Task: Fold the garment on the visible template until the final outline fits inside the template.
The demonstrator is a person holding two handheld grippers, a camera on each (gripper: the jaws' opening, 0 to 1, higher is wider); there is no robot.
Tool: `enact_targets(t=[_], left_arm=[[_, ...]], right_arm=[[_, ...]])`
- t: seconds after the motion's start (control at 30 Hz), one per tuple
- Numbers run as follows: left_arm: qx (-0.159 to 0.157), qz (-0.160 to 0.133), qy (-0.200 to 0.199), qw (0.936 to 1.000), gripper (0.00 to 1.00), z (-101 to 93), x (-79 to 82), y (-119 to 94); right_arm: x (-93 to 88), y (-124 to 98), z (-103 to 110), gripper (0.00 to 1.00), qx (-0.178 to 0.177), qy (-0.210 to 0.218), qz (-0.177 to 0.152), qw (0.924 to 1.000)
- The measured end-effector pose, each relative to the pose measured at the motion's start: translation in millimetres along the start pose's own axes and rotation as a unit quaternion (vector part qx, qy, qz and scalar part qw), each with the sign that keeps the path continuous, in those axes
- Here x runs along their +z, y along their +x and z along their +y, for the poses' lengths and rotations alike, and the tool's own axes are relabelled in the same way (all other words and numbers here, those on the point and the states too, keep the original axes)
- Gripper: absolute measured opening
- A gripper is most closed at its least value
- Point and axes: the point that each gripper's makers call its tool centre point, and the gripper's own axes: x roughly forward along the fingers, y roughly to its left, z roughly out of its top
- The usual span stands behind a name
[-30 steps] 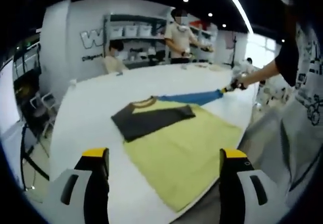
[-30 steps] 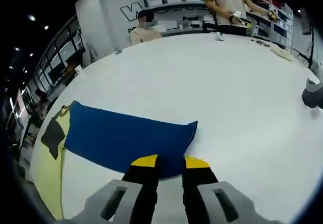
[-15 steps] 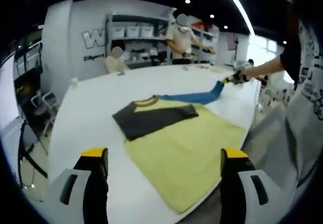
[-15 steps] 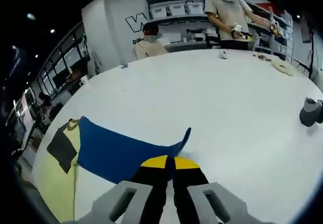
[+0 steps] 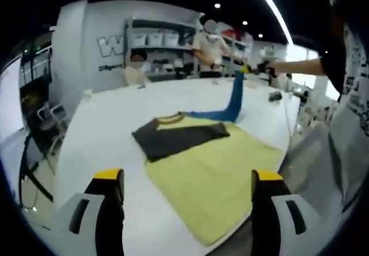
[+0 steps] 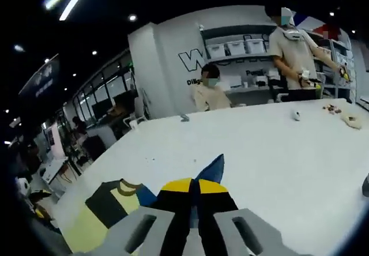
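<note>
A yellow-green T-shirt (image 5: 210,172) lies flat on the white table (image 5: 109,123). Its dark grey sleeve (image 5: 179,136) is folded across the chest, under a tan collar (image 5: 168,117). Its blue sleeve (image 5: 233,97) rises steeply off the table, and my right gripper (image 5: 253,68) is shut on the sleeve's end at the upper right of the left gripper view. In the right gripper view the blue sleeve tip (image 6: 210,169) sticks up above the shut right gripper (image 6: 193,188), with the shirt (image 6: 106,213) low at the left. My left gripper (image 5: 187,181) hangs open above the shirt's near edge, holding nothing.
One person stands (image 5: 210,42) and another sits (image 5: 137,68) at the far side of the table, before shelves with bins (image 5: 153,37). Small objects (image 6: 340,115) lie on the table's far right. A person's arm and patterned shirt (image 5: 351,94) fill the right side.
My right gripper has risen and lifted the blue sleeve from lying flat on the table to standing steeply up. The left gripper has stayed open and about still.
</note>
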Motion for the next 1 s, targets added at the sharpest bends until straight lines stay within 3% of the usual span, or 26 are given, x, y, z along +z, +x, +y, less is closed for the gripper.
enact_targets(t=[0.2,0.3,0.4,0.47,0.6,0.77,0.9,1.0], left_arm=[[0.005,0.002,0.003,1.0,0.85,8.0,-2.3,-5],[0.01,-0.003,0.003,0.9999,0.85,9.2,0.4,-7],[0.018,-0.01,-0.005,0.9998,0.84,13.3,0.7,-8],[0.021,-0.012,-0.009,0.9997,0.84,12.8,0.7,-7],[0.021,-0.01,-0.01,0.9997,0.83,15.8,-4.1,-7],[0.031,-0.009,-0.014,0.9994,0.82,26.0,-10.2,-10],[0.03,-0.004,-0.019,0.9994,0.82,26.3,-15.9,-8],[0.029,0.0,-0.019,0.9994,0.82,27.8,-20.4,-7]], right_arm=[[34.4,32,55,0.0,0.058,-0.004,-0.025,0.998],[41.2,40,84,0.0,0.083,-0.011,-0.028,0.9961],[44.7,52,111,0.0,0.105,-0.055,-0.026,0.9926],[44.9,58,140,0.0,0.125,-0.056,-0.033,0.99],[32.7,83,181,0.0,0.163,-0.111,-0.007,0.9804],[7.8,101,235,0.0,0.209,-0.128,0.018,0.9694],[-37.3,122,264,0.0,0.229,-0.156,0.068,0.9584],[-55.9,130,275,0.0,0.238,-0.161,0.082,0.9543]])
